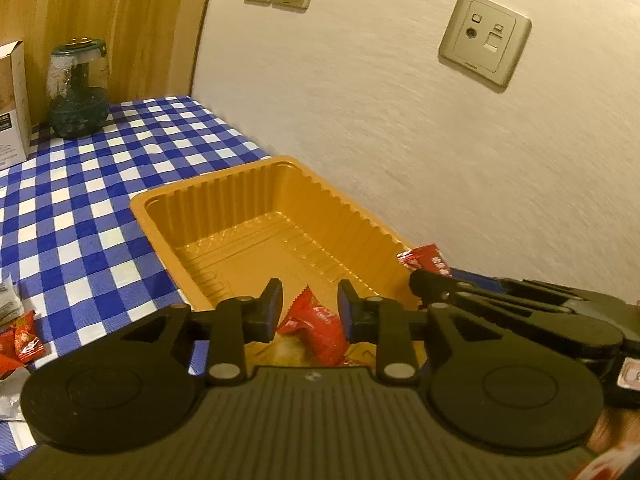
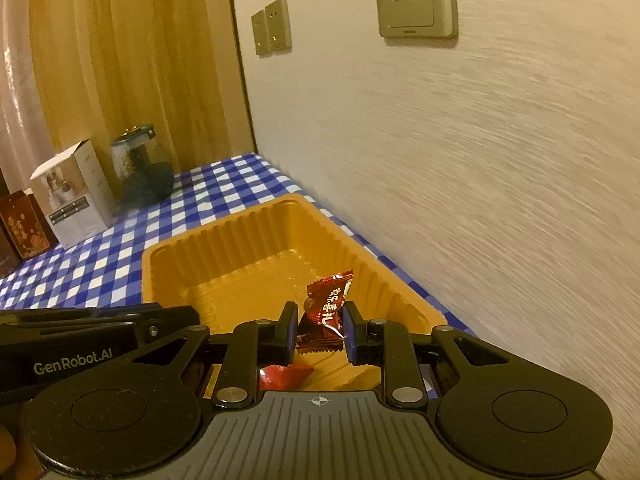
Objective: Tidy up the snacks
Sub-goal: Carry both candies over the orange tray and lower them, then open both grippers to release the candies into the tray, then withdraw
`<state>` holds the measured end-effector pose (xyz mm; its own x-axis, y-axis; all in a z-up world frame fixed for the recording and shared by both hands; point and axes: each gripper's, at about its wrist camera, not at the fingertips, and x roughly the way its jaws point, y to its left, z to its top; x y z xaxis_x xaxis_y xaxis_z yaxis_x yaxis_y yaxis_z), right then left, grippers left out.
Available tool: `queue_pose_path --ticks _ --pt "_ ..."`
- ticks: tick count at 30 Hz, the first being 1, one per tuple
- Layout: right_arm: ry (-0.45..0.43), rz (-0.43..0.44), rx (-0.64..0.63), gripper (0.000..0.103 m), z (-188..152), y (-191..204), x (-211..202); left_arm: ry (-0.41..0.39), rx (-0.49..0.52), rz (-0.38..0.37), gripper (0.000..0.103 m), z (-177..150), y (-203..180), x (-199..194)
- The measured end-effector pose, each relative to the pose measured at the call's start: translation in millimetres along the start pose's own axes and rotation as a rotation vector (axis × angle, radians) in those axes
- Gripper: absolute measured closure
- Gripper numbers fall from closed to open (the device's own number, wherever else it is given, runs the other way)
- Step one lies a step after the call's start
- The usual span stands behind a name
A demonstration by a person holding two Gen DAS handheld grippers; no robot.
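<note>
An orange plastic tray (image 1: 256, 184) (image 2: 224, 248) sits on the blue checked tablecloth by the wall. My left gripper (image 1: 310, 304) hovers over the tray's near end, open, with a red candy (image 1: 316, 326) lying in the tray below the gap between its fingers. My right gripper (image 2: 320, 330) is shut on a dark red wrapped candy (image 2: 326, 306) and holds it above the tray's near right part. The right gripper (image 1: 424, 278) with its candy (image 1: 424, 258) also shows in the left wrist view. Another red candy (image 2: 282, 376) lies in the tray under my right gripper.
A glass jar (image 1: 78, 88) (image 2: 140, 168) and a white box (image 2: 72, 196) (image 1: 12, 100) stand at the table's far end by a wood panel. Loose red candies (image 1: 24, 340) and other wrappers lie on the cloth at the left. The wall runs along the tray's right side.
</note>
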<state>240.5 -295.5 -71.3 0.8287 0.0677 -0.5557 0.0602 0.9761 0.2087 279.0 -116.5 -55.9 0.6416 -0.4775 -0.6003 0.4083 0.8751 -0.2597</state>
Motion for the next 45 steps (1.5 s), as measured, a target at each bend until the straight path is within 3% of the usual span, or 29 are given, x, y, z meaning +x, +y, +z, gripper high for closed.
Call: queue_pose_path --ticks 17,28,29,30,32,45 --pt "-0.01 0.032 0.013 0.079 1.3 5.8 -0.8 -0.004 -0.045 0.104 0.077 1.3 32.6 -14.2" --pt "-0.025 0.092 0.031 0.079 2.6 14.0 -1.0 0.001 -0.048 0.112 0.076 -0.3 38.0 -17.3" --pt "-0.026 0.097 0.041 0.075 3.1 13.3 -0.7 0.001 -0.051 0.114 0.076 -0.4 39.0 -17.6" --pt "-0.03 0.099 0.055 0.056 3.8 11.9 -0.7 0.001 -0.053 0.116 0.076 -0.6 39.7 -17.7" --pt "-0.043 0.1 0.099 0.028 4.2 6.9 -1.3 0.002 -0.055 0.118 0.076 -0.7 40.4 -17.8" --pt "-0.047 0.096 0.112 0.028 6.0 5.6 -1.9 0.013 -0.045 0.127 0.074 -4.0 42.6 -18.7"
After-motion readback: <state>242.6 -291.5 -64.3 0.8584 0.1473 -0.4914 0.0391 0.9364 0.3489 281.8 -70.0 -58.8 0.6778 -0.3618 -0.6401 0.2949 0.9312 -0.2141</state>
